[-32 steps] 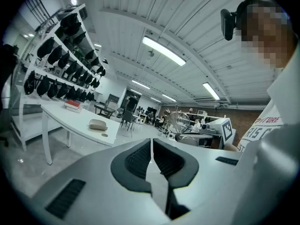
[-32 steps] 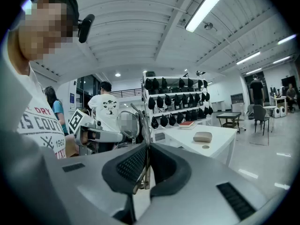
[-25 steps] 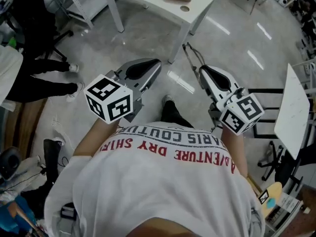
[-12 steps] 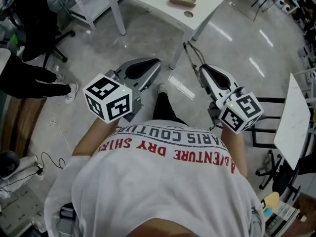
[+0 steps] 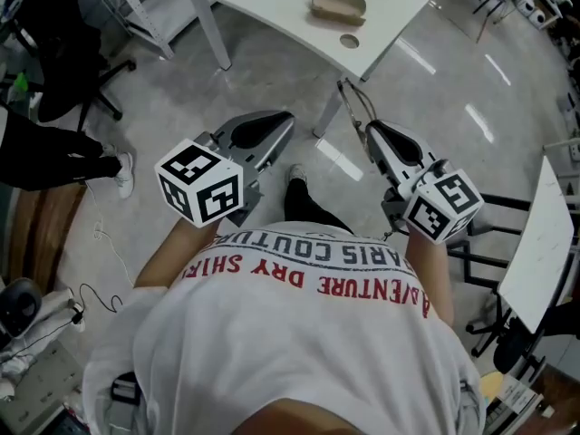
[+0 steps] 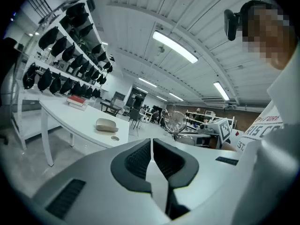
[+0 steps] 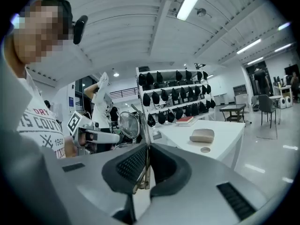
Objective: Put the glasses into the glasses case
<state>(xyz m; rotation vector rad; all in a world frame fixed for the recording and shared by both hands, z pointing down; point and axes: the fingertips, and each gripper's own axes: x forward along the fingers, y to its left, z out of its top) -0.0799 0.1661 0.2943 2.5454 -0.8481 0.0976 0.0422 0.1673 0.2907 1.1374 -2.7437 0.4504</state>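
metal-framed glasses (image 7: pixel 129 124), pinched by one temple in the clamped right gripper (image 7: pixel 147 146), held in mid-air well short of the white table (image 5: pixel 263 3). left gripper (image 6: pixel 151 142) pressed closed on nothing. tan glasses case (image 5: pixel 338 5) lying near the table's corner, seemingly shut. likely trouble from here: frame swinging or slipping out of so slim a hold on the approach; no way in with the lid down.
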